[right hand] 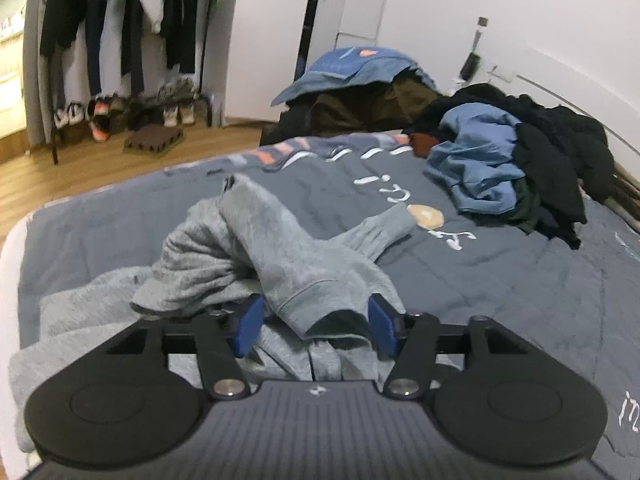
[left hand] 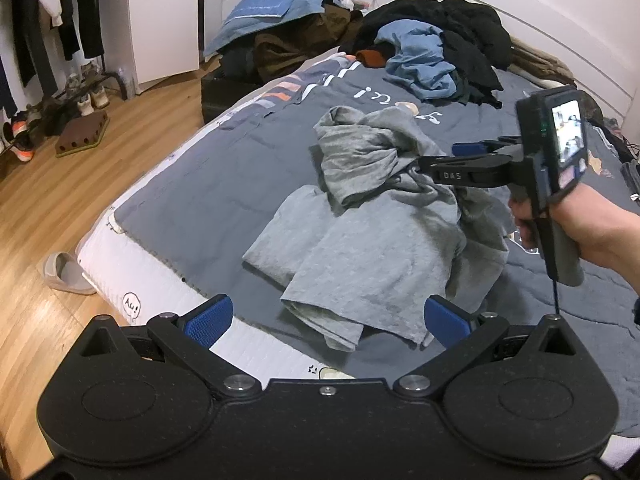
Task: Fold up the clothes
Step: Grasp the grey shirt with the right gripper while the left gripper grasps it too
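A crumpled grey sweatshirt lies on the dark grey bed cover. In the left wrist view my left gripper is open just above the garment's near hem, its blue pads wide apart and off the cloth. My right gripper, held by a hand, reaches into the bunched upper part of the sweatshirt. A thick fold sits between its half-spread blue pads, which do not clearly pinch it. One sleeve trails toward the far right.
A pile of blue and black clothes sits at the far end of the bed. More clothes heap on a box beside it. The wooden floor, a slipper and a clothes rack with shoes lie left.
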`<state>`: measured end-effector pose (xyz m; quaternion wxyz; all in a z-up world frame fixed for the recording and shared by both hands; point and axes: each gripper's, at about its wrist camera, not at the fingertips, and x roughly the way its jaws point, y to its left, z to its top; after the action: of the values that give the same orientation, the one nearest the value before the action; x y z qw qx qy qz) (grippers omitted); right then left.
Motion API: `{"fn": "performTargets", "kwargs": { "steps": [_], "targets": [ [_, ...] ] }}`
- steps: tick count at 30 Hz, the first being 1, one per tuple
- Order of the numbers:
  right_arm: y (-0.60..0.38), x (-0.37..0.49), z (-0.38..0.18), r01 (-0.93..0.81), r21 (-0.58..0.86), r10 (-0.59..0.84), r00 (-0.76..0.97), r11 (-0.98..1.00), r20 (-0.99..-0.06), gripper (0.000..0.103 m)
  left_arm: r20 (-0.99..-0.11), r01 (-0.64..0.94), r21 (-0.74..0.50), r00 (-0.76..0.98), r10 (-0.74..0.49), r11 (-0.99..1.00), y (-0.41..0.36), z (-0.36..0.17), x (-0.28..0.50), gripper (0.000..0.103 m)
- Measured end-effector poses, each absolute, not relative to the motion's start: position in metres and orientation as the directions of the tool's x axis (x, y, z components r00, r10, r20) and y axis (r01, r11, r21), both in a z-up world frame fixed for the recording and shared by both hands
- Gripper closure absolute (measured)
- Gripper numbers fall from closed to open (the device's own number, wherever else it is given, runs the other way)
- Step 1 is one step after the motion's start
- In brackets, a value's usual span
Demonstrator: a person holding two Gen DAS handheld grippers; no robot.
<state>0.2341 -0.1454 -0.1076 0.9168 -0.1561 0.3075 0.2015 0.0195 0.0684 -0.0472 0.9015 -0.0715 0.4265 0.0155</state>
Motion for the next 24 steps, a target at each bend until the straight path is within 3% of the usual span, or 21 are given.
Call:
{"fn": "performTargets", "kwargs": {
  "steps": [1,3,5,6,13,18,22,24],
  "targets": [
    [-0.143,0.237,-0.111,-0.471,-0.168,0.271,0.724,0.866,-0.634,0.055,-0.772,-0.083,-0.117,0.635,-0.038,0.99,0.069,-0.048,0.019,0.0],
    [-0.139,0.242,-0.116,-0.484,-0.162,0.279,0.711,0.86,-0.645,0.078,-0.776,-0.083,-0.115,0.63,-0.037,0.99,0.07,-0.049,0.019,0.0],
    [-0.137,0.244,-0.119,-0.486,-0.151,0.285,0.706,0.861,-0.648,0.093,-0.777,-0.086,-0.109,0.629,-0.032,0.99,0.071,-0.051,0.019,0.0],
    [-0.138,0.244,-0.118,-0.479,-0.143,0.286,0.71,0.866,-0.643,0.095,-0.778,-0.087,-0.107,0.628,-0.029,0.991,0.072,-0.051,0.019,0.0],
    [-0.158,0.213,-0.075,-0.48,-0.074,0.37,0.757,0.874,-0.539,0.097,-0.759,-0.066,-0.079,0.651,-0.017,0.995,0.069,-0.044,0.018,0.0],
    [-0.172,0.174,-0.027,-0.558,-0.046,0.47,0.738,0.828,-0.485,0.097,-0.697,0.006,0.024,0.717,0.012,1.0,0.053,-0.027,0.012,0.0],
    [-0.179,0.13,0.001,-0.64,-0.028,0.557,0.689,0.768,-0.463,0.097,-0.616,0.077,0.157,0.787,0.036,0.985,0.029,-0.013,0.007,0.0],
    [-0.182,0.109,0.012,-0.667,-0.012,0.591,0.668,0.745,-0.452,0.097,-0.549,0.149,0.3,0.835,0.043,0.942,0.006,-0.007,0.002,0.0]
  ]
}}
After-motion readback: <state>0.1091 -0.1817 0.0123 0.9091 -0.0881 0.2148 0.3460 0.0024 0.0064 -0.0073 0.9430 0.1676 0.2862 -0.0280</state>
